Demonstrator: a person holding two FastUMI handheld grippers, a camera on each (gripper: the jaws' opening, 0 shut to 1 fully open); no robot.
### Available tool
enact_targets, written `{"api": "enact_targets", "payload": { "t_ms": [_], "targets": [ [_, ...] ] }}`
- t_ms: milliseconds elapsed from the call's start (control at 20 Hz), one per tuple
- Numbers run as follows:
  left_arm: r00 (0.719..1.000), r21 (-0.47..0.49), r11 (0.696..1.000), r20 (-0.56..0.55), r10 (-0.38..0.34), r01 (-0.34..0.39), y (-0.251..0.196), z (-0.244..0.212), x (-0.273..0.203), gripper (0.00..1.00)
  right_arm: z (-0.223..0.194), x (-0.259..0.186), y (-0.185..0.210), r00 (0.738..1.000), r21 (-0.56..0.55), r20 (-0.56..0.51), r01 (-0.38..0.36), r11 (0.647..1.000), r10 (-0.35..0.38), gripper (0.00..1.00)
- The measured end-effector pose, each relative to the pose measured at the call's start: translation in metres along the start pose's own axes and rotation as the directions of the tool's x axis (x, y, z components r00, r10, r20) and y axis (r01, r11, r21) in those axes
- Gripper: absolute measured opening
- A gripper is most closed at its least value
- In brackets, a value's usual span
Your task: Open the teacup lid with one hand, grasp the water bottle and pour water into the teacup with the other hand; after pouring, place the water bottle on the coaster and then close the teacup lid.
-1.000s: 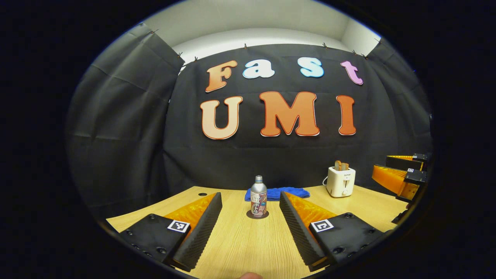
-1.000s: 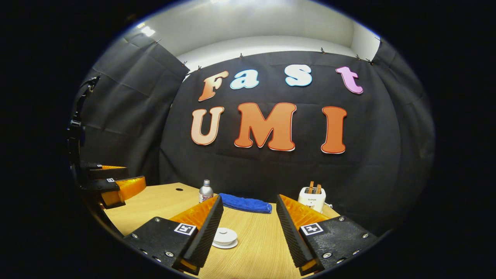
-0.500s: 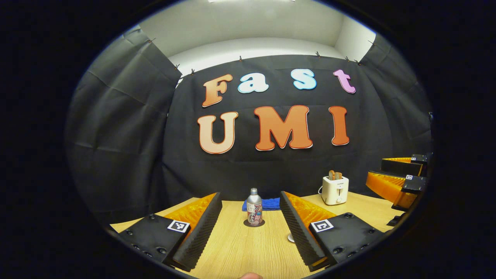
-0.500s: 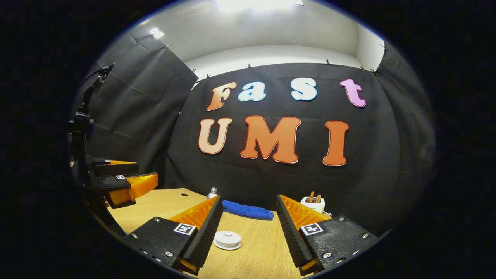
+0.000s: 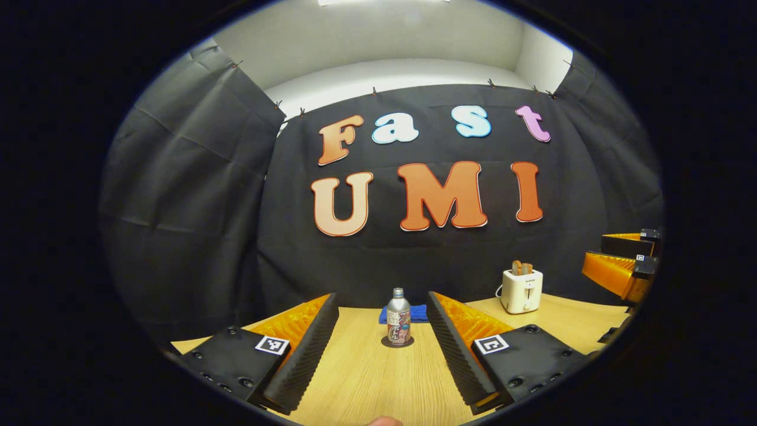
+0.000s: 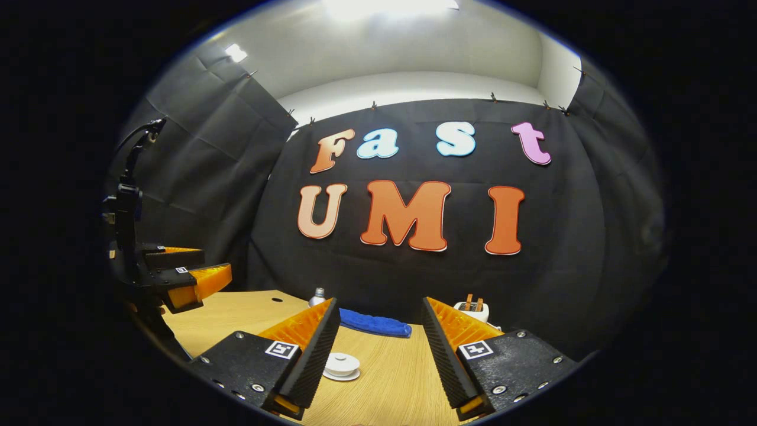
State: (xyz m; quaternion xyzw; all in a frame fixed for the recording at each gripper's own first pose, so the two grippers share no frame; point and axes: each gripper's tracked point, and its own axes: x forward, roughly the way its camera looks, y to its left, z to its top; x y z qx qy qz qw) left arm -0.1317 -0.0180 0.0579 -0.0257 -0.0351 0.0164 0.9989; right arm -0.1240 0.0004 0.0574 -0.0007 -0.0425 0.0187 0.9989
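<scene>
My desk carries everything, so I place things by its water bottle. My left claw is spread wide, the bottle upright on its coaster beyond the fingers. My right claw is spread too, the lidded teacup (partly hidden by a finger) nearer me than the bottle.

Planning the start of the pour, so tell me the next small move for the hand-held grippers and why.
Probably ease the right hand-held gripper down and slightly left onto the teacup lid. Its jaws stand open, and the lid is on the cup, low beside its left finger. The water bottle stands on the coaster, framed by the open left hand-held gripper, ready afterwards.
</scene>
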Motion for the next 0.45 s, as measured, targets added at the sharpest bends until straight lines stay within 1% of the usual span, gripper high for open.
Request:
{"api": "enact_targets", "payload": {
  "t_ms": [100, 150, 200, 300, 450],
  "targets": [
    [1.0, -0.031, 0.999, 0.006, -0.008, 0.008, -0.0037, -0.0009, 0.0001, 0.98, -0.0036, -0.0005, 0.0013, 1.0, -0.003, -0.01, -0.004, 1.0, 0.004, 0.83],
    [1.0, -0.03, 1.0, 0.004, -0.004, 0.004, -0.0025, -0.0017, -0.0011, 1.0, -0.0037, -0.0007, -0.0013, 1.0, -0.008, -0.01, 0.001, 1.0, -0.001, 0.83],
    [1.0, -0.023, 1.0, 0.002, 0.002, -0.002, 0.0004, -0.0029, -0.0005, 0.98, -0.0039, -0.0011, -0.0008, 1.0, -0.013, -0.011, 0.002, 1.0, -0.002, 0.83],
    [1.0, -0.02, 1.0, 0.003, 0.005, -0.005, 0.0009, -0.002, -0.0014, 1.0, -0.0031, -0.0021, 0.0027, 1.0, -0.009, -0.012, -0.007, 1.0, 0.007, 0.83],
    [1.0, -0.018, 1.0, -0.015, 0.001, -0.001, -0.0002, -0.0079, -0.0014, 0.98, -0.0041, -0.0004, 0.0063, 1.0, -0.001, -0.016, -0.015, 1.0, 0.015, 0.83]
  ]
}}
